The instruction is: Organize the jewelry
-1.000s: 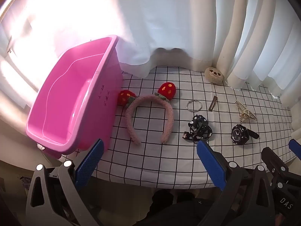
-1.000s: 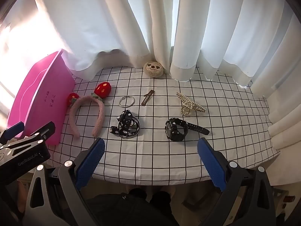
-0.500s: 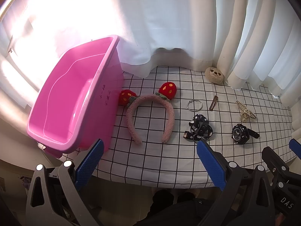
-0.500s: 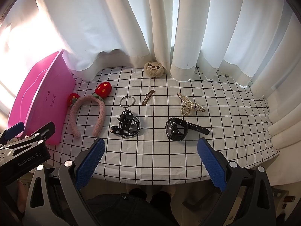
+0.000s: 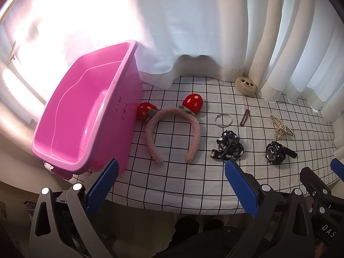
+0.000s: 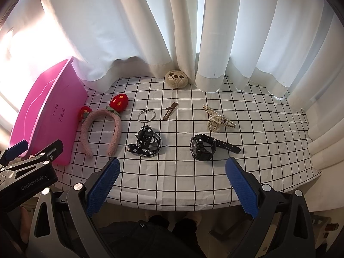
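Jewelry pieces, including a black watch point(image 6: 202, 147) and a strap point(image 6: 147, 145) printed "uck", lie on the checked cloth point(image 6: 193, 178) beside a hand-lettered pink bin point(image 5: 86, 118); both grippers, left point(image 5: 172, 185) marked "GenRobot.AI" and right point(image 6: 172, 182), hover spread wide, empty.

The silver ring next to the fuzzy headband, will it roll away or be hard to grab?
The silver ring lies flat on the checked cloth, so it probably won't roll unless tipped on edge. It looks thin and shiny, likely light, stiff and a bit slippery. Being so flat, it may be tricky for the wide right tool to get under.
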A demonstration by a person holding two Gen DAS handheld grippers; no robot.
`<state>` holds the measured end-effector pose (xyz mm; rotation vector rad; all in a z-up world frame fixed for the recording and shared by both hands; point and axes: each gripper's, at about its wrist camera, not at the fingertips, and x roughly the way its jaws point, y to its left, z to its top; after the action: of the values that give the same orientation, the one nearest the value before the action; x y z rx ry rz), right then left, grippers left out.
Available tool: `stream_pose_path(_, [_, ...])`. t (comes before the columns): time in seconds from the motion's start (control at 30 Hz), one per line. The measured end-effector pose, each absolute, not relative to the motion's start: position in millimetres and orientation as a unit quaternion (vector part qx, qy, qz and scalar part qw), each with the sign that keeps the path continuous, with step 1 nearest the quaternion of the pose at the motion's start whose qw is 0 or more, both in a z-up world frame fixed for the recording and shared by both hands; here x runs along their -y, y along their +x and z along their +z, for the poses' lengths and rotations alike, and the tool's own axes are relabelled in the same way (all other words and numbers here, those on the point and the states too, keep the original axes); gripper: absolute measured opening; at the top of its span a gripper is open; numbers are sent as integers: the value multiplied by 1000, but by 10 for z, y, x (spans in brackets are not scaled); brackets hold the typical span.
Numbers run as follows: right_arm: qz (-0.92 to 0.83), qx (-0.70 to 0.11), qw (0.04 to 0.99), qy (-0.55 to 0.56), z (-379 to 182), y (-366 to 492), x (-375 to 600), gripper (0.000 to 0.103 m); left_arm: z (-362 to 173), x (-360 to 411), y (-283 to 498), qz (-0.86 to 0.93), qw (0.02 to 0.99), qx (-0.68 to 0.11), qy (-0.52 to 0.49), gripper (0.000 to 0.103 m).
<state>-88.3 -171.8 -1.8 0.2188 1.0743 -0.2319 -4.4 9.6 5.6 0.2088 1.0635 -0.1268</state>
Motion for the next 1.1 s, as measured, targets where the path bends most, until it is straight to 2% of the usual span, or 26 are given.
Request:
stream_pose_path(0.8, [-99, -515, 842, 129, -139, -924, 1956, 94, 0, 66, -94, -54, 851, -510, 115, 97])
stream_pose_path(1.1, [-99, -519, 838, 137, -435, -1019, 2293, 94, -379, 264, -114, -76, 830, -541, 111, 97])
